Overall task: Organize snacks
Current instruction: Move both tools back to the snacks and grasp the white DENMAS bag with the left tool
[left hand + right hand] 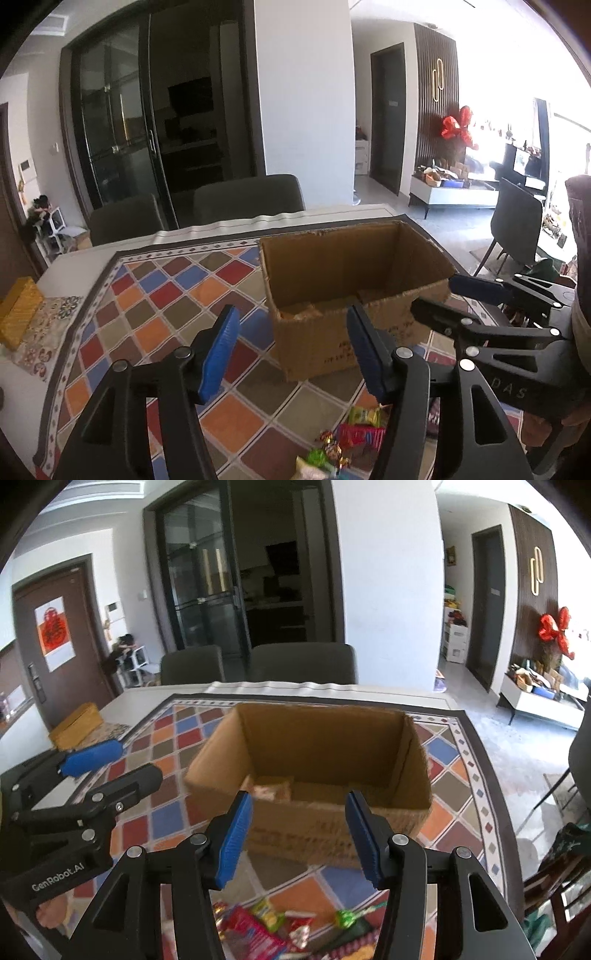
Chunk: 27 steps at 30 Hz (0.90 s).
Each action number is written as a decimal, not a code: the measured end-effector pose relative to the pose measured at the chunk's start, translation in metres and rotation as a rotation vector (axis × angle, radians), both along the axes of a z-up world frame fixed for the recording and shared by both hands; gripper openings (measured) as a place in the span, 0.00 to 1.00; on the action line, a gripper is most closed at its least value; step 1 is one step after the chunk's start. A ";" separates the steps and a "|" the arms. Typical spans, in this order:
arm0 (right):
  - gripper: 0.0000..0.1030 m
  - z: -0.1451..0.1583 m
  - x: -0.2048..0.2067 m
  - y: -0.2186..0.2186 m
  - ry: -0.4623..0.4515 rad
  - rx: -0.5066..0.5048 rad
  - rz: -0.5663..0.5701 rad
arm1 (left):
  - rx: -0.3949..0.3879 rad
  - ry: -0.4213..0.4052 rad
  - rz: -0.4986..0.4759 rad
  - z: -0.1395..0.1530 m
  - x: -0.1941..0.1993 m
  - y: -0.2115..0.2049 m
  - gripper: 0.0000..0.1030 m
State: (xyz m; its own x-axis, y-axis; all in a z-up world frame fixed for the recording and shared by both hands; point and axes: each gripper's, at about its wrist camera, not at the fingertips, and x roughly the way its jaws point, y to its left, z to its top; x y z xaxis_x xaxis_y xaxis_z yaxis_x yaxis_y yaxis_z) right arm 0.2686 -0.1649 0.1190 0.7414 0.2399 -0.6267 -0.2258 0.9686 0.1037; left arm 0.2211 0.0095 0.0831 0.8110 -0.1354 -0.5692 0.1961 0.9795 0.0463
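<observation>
Checkered tablecloth (458, 775), two grey chairs (303, 662), glass doors (199, 579), red decoration (556, 629)

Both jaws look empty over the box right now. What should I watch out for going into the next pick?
1. The left gripper and right gripper hang close side by side, so they may collide reaching down.
2. The wrapped snacks lie piled and overlapping; one grab may drag neighbours.
3. The cardboard box stands loose on the patterned mat and could be shoved.
</observation>
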 end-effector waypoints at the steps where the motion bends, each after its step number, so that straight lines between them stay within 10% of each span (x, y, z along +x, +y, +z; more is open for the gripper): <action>1: 0.52 0.000 -0.006 0.002 -0.002 0.006 0.014 | 0.001 -0.002 0.001 0.000 -0.005 0.002 0.59; 27: 0.52 -0.074 -0.072 0.058 0.194 -0.131 0.265 | 0.016 0.228 0.011 -0.088 -0.083 0.034 0.61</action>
State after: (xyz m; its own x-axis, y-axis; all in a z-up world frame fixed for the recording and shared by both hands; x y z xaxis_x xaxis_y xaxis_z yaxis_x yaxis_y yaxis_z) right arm 0.1965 -0.1067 0.0455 0.5280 0.3163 -0.7881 -0.4589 0.8871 0.0486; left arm 0.1383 0.0432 -0.0047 0.6622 -0.1171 -0.7401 0.1929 0.9811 0.0175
